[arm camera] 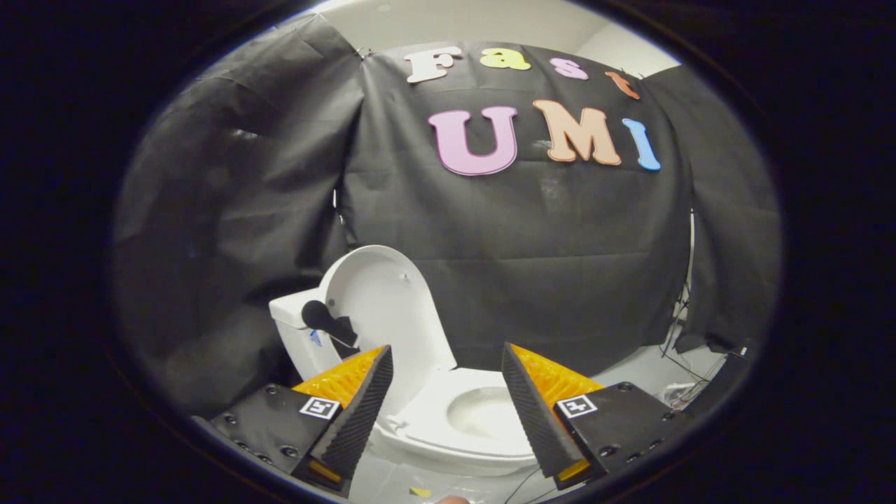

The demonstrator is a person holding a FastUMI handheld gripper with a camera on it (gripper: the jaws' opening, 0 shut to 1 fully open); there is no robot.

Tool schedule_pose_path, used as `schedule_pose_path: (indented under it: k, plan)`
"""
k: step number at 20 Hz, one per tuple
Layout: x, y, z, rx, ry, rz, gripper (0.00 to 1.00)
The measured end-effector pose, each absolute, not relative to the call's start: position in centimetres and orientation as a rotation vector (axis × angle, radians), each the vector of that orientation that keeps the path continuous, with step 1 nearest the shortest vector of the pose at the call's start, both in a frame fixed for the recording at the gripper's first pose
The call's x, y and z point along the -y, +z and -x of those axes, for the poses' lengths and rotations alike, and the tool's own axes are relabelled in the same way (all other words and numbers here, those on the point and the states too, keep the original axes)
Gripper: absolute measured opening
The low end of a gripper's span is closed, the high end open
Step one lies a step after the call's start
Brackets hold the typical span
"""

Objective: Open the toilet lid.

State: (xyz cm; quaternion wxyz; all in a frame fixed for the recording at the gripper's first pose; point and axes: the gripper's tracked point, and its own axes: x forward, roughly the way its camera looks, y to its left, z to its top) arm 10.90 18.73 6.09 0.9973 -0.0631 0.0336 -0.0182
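A white toilet (pixel 427 420) stands just beyond my fingers, low in the view. Its lid (pixel 381 308) is raised upright and leans back against the white tank (pixel 294 329). The seat (pixel 420 427) lies down around the open bowl (pixel 483 413). My gripper (pixel 446 353) is open, its two orange-and-black fingers (pixel 364 392) spread wide apart with nothing between them. The bowl shows through the gap between the fingers. The left finger overlaps the lower edge of the lid in the view but stands clear of it.
Black cloth hangs behind and to both sides of the toilet. A dark round piece (pixel 325 320) sits on the tank beside the lid. Cables (pixel 682 364) lie on the pale floor to the right of the toilet.
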Motion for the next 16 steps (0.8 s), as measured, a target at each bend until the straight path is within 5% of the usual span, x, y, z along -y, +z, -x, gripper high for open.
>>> schedule_pose_path:
  k: [16]
  plan:
    - [-17.3, 5.8, -10.7, -0.058, -0.06, 0.054, 0.97]
